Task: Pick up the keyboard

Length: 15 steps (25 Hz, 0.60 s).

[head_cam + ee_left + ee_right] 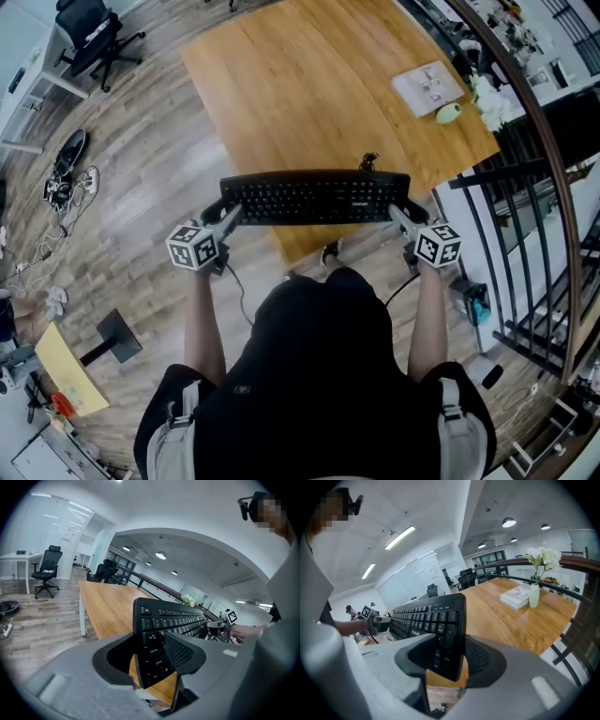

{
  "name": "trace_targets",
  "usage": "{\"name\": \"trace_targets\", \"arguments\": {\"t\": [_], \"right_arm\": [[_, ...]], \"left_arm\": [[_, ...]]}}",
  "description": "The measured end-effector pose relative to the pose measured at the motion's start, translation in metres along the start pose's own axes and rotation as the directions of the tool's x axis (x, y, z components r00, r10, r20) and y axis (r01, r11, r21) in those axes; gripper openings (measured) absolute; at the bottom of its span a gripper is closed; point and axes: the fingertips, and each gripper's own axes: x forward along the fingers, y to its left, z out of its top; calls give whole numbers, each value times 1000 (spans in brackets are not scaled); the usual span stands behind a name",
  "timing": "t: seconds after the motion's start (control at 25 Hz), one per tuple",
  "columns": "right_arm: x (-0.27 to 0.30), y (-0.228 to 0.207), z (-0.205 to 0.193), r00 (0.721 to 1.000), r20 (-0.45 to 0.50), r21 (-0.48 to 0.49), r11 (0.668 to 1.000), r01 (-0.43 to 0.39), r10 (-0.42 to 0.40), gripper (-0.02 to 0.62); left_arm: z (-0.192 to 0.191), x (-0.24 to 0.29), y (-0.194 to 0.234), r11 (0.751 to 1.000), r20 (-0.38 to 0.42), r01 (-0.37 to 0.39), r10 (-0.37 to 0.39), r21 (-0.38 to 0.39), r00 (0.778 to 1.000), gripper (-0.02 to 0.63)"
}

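While your left claw (231, 215) and right claw (400, 215) are clamping the ends of the black keyboard (314, 198) between them, you are holding it seemingly off the worktop (309, 84) beyond. The lift looks to be in hand, and the next move is calling for raising both ends evenly.

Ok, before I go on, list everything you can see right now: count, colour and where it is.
keyboard: one, black, held over the table's near edge, one end in each gripper
table: one, brown wood, ahead of the person
book: one, white, far right part of the table
vase: one, pale green, beside the book, holding white flowers
office chair: one, black, on the floor at far left
shoes: at least two, dark and white, on the floor left of the table
railing: one, black bars, along the right
left gripper: one, grey, fingers closed on the keyboard's left end
right gripper: one, grey, fingers closed on the keyboard's right end
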Motion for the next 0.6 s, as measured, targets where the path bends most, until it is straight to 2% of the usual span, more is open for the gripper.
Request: {"name": "trace_targets", "arguments": {"t": [0.6], "right_arm": [[-29,31,18,996,90,-36,999,19,-15,189]], "left_arm": [[24,-39,-19,998,67,0,-4,64,998,207]]}}
